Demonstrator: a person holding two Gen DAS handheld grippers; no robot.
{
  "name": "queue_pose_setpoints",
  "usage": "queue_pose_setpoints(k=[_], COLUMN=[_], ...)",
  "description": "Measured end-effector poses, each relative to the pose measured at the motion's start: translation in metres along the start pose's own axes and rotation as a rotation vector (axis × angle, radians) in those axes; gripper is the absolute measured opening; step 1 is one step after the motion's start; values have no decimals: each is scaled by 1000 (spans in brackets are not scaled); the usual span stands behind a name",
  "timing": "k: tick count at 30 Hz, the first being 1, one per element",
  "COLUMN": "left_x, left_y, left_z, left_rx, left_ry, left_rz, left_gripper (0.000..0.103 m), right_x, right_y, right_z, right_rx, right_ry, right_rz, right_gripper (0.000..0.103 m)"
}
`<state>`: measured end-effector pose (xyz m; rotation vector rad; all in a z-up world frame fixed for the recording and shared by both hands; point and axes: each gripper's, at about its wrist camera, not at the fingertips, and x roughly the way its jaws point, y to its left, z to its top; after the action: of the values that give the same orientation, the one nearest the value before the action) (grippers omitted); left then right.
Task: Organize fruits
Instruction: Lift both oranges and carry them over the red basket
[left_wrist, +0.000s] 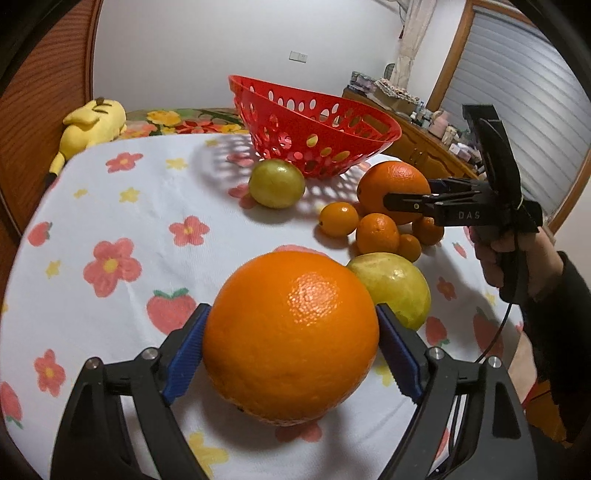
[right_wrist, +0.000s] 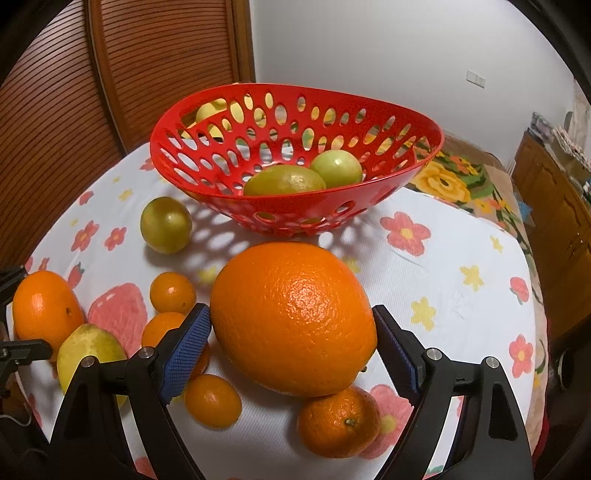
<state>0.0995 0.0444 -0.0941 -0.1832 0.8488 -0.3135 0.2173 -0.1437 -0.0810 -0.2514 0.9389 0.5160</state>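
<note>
Both grippers, left gripper (left_wrist: 291, 347) and right gripper (right_wrist: 291, 350), straddle a large orange (left_wrist: 291, 336) (right_wrist: 295, 317) mid-table: jaws spread wide, pads at its flanks; whether they press, I cannot tell. The fruit looks heavy, firm and slick-skinned; grip across its widest girth.

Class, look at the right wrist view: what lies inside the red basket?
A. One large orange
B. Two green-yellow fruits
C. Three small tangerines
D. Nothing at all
B: two green-yellow fruits rest on the bottom of the red basket, while every orange fruit sits outside it on the cloth.
</note>
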Motion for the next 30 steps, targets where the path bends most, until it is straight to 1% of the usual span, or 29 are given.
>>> queue_pose_setpoints(k=[4, 11, 17, 23, 30], left_x=[-3, -3, -5, -13, -20], left_y=[1, -5, 0, 4, 2], left_z=[-1, 0, 1, 7, 18], left_rx=[-4, 24, 12, -2, 5], left_ry=[-10, -11, -21, -49, -79], left_rz=[-6, 22, 32, 34, 41], left_gripper=[85, 83, 83, 83, 83], right_x=[0, 1, 2, 12, 10], right_y=[1, 2, 3, 5, 3], right_z=[0, 0, 3, 3, 0], right_rx=[-2, -3, -13, -17, 4], right_ry=[1, 0, 5, 38, 22], right_rz=[-1, 1, -3, 12, 17], right_gripper=[88, 90, 90, 90, 88])
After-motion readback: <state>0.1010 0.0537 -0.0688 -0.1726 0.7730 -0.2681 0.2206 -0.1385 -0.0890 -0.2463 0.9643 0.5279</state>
